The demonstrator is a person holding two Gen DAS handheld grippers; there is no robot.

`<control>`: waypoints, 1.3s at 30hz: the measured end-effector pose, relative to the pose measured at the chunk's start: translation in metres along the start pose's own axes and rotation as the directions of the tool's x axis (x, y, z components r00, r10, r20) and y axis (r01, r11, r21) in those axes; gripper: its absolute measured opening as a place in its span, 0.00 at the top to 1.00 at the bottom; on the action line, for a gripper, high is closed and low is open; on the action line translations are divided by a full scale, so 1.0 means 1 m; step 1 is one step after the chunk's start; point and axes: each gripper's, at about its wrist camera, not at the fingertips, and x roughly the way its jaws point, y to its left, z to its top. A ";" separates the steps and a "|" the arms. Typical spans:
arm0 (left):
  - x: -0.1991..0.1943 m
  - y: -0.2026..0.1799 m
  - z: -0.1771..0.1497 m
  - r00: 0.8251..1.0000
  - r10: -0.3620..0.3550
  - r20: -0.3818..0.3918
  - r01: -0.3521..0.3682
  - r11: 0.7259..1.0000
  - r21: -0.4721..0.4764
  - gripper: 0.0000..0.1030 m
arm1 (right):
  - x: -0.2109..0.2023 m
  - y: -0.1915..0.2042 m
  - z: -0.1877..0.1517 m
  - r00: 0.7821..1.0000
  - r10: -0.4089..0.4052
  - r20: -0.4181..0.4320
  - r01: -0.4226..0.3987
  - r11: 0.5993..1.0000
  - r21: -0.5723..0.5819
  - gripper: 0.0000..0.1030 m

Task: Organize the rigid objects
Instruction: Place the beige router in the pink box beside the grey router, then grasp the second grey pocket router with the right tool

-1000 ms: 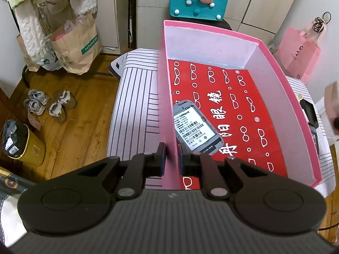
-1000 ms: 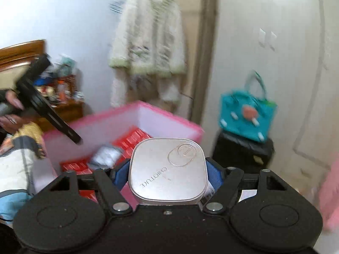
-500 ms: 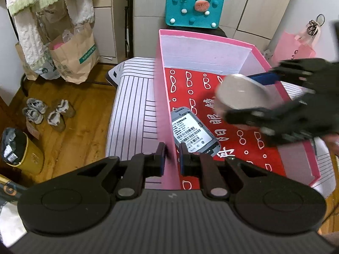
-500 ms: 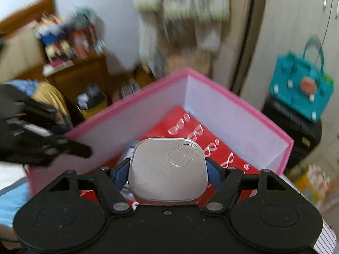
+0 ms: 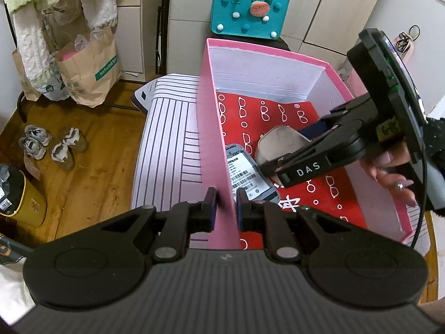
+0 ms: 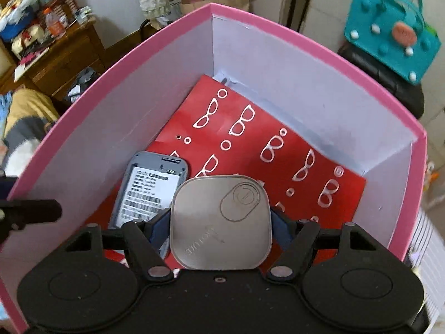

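Observation:
A pink box (image 5: 214, 128) with white inner walls and a red glasses-print sheet (image 5: 319, 194) on its floor stands on a striped surface. My left gripper (image 5: 225, 208) is shut on the box's left wall. My right gripper (image 6: 221, 222) is shut on a silver square device (image 6: 221, 222) and holds it low inside the box; the device shows in the left wrist view (image 5: 281, 142) too. A grey phone (image 6: 150, 189) with a barcode label lies on the red sheet beside the device, near the left wall (image 5: 247, 172).
A teal felt bag (image 5: 249, 11) stands on a black case behind the box. Paper bags (image 5: 89, 64), shoes (image 5: 50, 144) and a yellow bin (image 5: 16, 194) are on the wooden floor at left. A wooden dresser (image 6: 55, 55) stands beyond the box.
My right gripper has come from outside the box and moved down into it with the silver device. My left gripper has kept its hold on the box wall.

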 end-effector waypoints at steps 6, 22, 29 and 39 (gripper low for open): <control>0.001 0.000 0.000 1.000 0.004 0.004 -0.003 1.000 -0.007 0.88 | 0.000 -0.017 0.001 0.998 0.063 0.007 -0.063 0.973 0.222 0.22; 0.002 -0.001 -0.001 1.000 0.014 0.003 -0.014 1.000 -0.020 0.88 | -0.143 -0.055 -0.088 0.921 0.054 0.386 -0.098 0.991 0.093 0.23; 0.002 -0.002 -0.004 1.000 0.017 0.014 -0.016 0.999 -0.035 0.88 | -0.150 -0.103 -0.173 0.854 -0.169 0.492 0.033 0.961 0.274 0.21; 0.001 -0.013 -0.002 0.998 0.062 0.009 -0.061 0.998 -0.022 0.88 | -0.084 -0.141 -0.258 0.884 -0.252 0.394 0.003 0.846 0.533 0.21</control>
